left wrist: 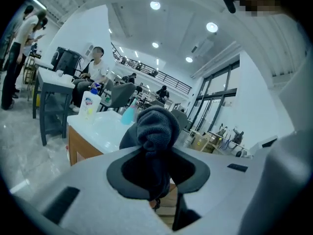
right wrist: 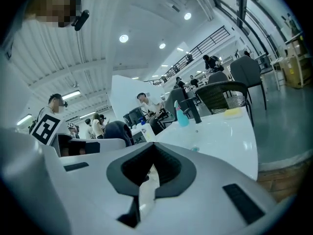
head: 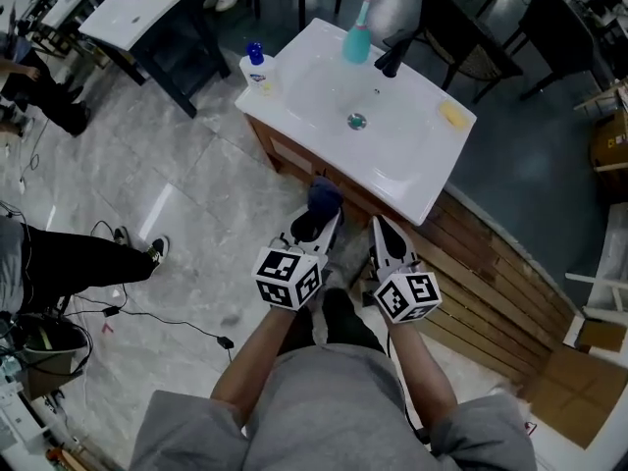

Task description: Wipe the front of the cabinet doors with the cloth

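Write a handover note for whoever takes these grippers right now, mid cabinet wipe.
Left gripper: shut on the dark blue cloth, raised near the front edge of the white sink.
Right gripper: shut, empty, beside the left.
Cabinet doors: wooden front under the sink, straight ahead; the cloth appears clear of them.
Done: cloth is in the gripper.
Left: bring the cloth down and wipe the door fronts.

Glossy grey marble floor (head: 196,184), white-topped side table (head: 137,13), black chairs (head: 555,23), round ceiling lights (left wrist: 155,5), tall windows (left wrist: 217,99)
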`<action>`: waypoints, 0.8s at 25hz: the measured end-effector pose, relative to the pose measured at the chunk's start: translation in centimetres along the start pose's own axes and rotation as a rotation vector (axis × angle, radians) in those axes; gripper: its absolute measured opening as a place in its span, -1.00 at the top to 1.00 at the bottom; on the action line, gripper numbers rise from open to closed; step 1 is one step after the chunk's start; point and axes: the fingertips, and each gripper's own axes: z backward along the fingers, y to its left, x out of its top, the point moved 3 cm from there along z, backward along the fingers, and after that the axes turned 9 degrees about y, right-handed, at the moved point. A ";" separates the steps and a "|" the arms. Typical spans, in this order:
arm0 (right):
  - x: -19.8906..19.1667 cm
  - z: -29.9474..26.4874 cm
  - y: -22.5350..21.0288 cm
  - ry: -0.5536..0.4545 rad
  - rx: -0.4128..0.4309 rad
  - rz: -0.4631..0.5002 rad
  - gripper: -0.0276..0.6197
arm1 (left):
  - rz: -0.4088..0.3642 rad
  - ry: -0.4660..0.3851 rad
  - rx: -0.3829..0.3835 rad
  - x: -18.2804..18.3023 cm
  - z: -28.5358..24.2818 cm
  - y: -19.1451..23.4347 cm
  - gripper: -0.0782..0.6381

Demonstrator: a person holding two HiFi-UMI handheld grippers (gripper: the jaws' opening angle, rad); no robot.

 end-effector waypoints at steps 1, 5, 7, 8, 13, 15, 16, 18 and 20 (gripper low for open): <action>0.8 0.4 0.6 -0.011 0.008 0.004 0.89 | -0.023 -0.008 0.004 0.8 0.5 -0.6 0.50; 3.7 1.8 2.2 -0.062 0.025 0.013 0.89 | -0.105 -0.047 0.023 3.7 2.4 -2.3 0.50; 4.8 2.5 2.7 -0.084 0.026 0.020 0.89 | -0.135 -0.069 0.028 4.9 3.5 -3.2 0.50; 5.3 2.9 3.1 -0.093 0.030 0.024 0.89 | -0.151 -0.077 0.030 5.4 4.0 -3.6 0.50; 6.9 3.3 5.1 -0.124 0.070 0.080 0.89 | -0.221 -0.115 0.044 7.4 5.6 -4.7 0.50; 7.4 3.5 6.1 -0.133 0.083 0.110 0.89 | -0.249 -0.132 0.054 8.1 6.2 -5.2 0.50; 7.8 3.7 6.6 -0.142 0.088 0.125 0.89 | -0.268 -0.139 0.059 8.4 6.5 -5.5 0.50; 8.5 4.0 7.5 -0.162 0.097 0.154 0.89 | -0.306 -0.159 0.065 9.2 7.1 -6.1 0.50; 9.2 4.2 8.2 -0.180 0.109 0.186 0.89 | -0.341 -0.178 0.075 9.9 7.8 -6.5 0.50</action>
